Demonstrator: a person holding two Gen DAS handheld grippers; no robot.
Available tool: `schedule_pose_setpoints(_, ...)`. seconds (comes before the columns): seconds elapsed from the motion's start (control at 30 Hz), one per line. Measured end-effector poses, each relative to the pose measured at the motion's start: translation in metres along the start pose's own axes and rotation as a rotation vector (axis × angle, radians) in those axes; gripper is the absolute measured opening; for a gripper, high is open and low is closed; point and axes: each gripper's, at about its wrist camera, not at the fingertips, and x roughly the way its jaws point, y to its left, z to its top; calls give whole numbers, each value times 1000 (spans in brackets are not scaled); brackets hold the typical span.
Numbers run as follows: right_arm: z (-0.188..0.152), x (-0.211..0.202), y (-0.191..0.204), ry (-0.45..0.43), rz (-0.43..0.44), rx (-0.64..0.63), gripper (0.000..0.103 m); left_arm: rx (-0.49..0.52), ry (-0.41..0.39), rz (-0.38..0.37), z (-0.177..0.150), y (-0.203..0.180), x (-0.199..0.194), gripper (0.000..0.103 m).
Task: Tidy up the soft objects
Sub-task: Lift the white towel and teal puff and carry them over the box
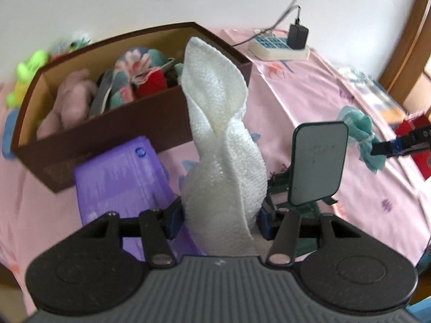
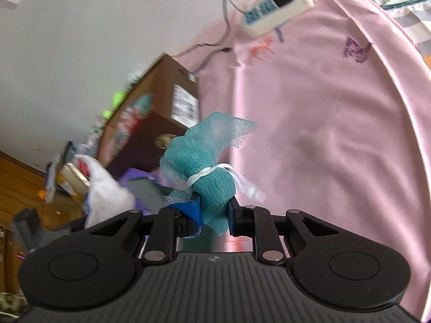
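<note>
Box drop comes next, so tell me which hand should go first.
Probably left. The left gripper holds the white cloth right in front of the open box, its tip already over the rim. The right gripper, shut on the teal mesh, sits off to the box's side, farther away.

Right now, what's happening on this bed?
A person is tidying soft things with two handheld tongs. The left tongs grip a white knitted cloth, lifted in front of the brown box that already holds soft toys. The right tongs are shut on a teal mesh bath pouf, held above the pink sheet. Neither item is in the box yet.
</note>
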Motion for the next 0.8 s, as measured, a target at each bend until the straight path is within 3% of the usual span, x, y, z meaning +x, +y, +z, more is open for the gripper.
schedule_pose_setpoints(0.23, 3, -10, 72, -51, 103, -80, 0, -61, -50, -38, 1, 15, -26, 55)
schedule_pose_setpoints(0.47, 11, 17, 141, -69, 197, -176, 0, -69, -119, -56, 19, 42, -53, 55)
schedule_pose_setpoints(0.8, 23, 68, 197, -131, 189, -201, 0, -110, -213, -7, 50, 99, -78, 55)
